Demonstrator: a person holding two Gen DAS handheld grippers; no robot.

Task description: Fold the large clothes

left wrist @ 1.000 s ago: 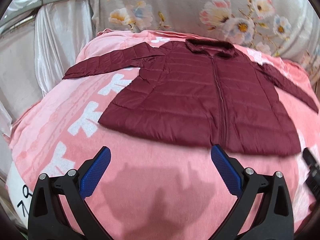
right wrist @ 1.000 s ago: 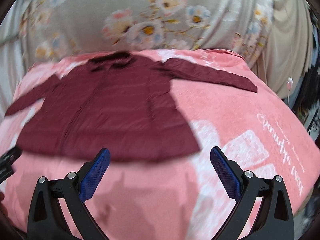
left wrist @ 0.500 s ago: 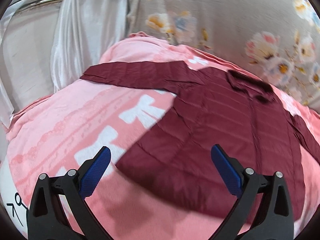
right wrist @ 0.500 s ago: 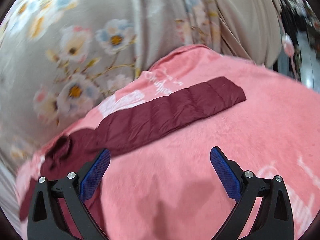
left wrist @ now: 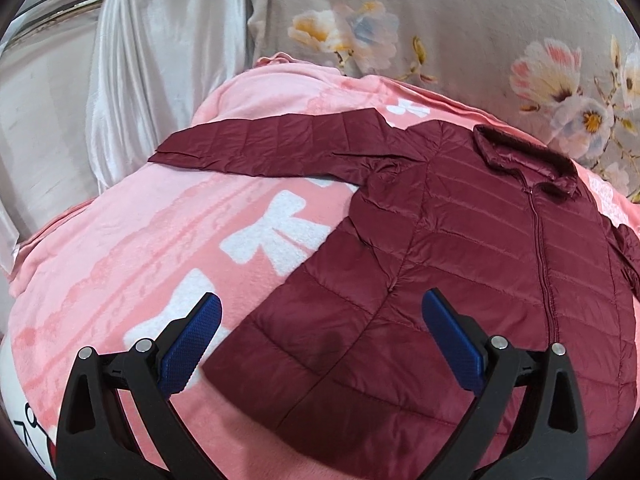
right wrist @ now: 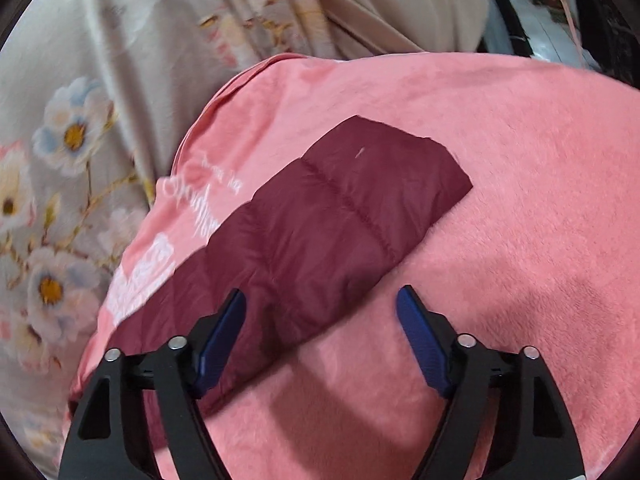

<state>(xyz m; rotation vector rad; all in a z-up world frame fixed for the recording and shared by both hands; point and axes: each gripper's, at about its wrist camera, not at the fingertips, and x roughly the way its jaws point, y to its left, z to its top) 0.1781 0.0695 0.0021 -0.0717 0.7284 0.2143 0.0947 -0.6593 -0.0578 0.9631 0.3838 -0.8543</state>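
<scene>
A dark red quilted jacket (left wrist: 460, 248) lies flat, front up and zipped, on a pink blanket (left wrist: 120, 240). Its left sleeve (left wrist: 272, 144) stretches out to the left. My left gripper (left wrist: 320, 340) is open and empty, hovering over the jacket's lower left hem corner. In the right wrist view the jacket's other sleeve (right wrist: 320, 224) lies straight across the blanket, cuff at the far right. My right gripper (right wrist: 320, 336) is open and empty, just above the near part of this sleeve, with its jaws somewhat narrower than before.
A floral grey curtain (left wrist: 440, 20) hangs behind the bed and shows in the right wrist view (right wrist: 80, 120) too. A white satin drape (left wrist: 140, 60) hangs at the left. The blanket edge (right wrist: 224, 92) drops off toward the curtain.
Both grippers have moved forward and outward. The left now hovers over the hem corner; the right has closed in on the right sleeve and its jaws have narrowed a little.
</scene>
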